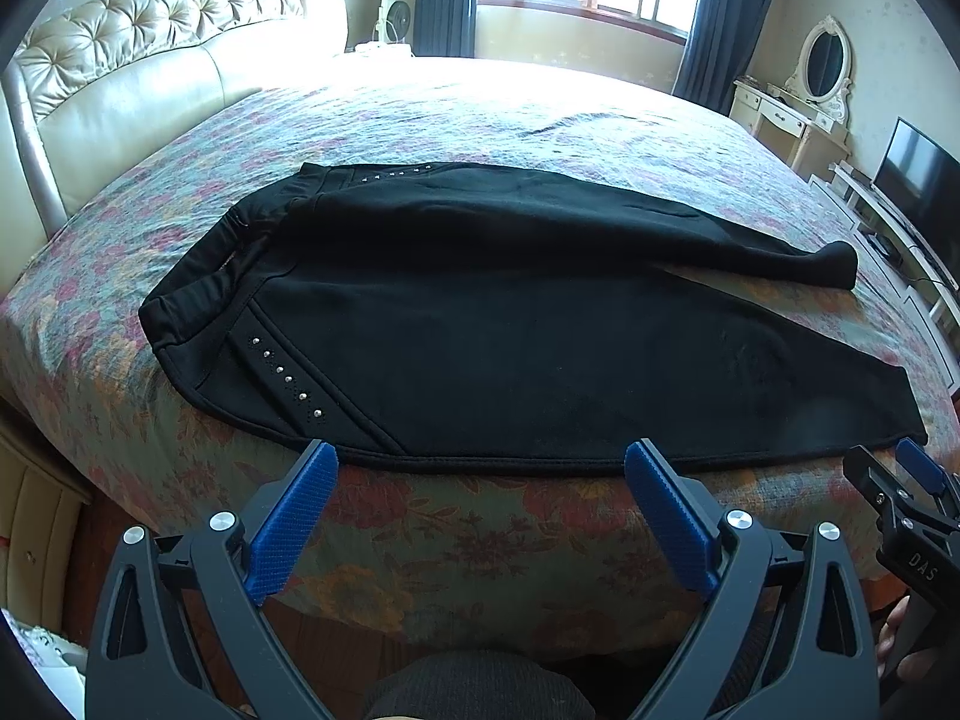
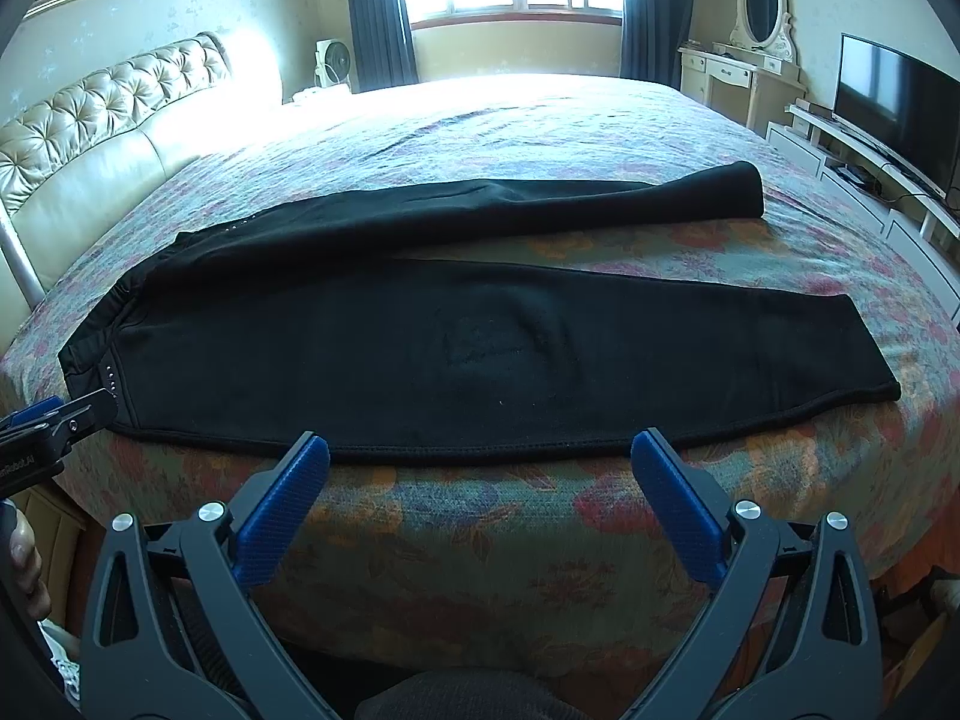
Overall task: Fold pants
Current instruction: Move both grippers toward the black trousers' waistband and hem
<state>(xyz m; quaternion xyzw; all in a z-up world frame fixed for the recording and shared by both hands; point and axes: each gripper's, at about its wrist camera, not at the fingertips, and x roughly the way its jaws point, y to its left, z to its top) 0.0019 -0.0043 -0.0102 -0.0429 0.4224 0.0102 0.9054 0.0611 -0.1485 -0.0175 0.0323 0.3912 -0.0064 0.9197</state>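
1. Jaws of both grippers are spread wide and grasp nothing; the left gripper (image 1: 480, 456) and right gripper (image 2: 480, 447) hover just short of the near hem, likely lined up to pinch it.
2. Black pants (image 1: 480, 330) lie flat across the bed (image 1: 480, 540), waistband (image 1: 180, 300) to the left and legs splayed apart to the right, so a lengthwise fold looks like the first step.
3. Bare bedspread lies beyond the far leg (image 2: 540, 198), giving ample room; the near hem sits close to the bed's edge.
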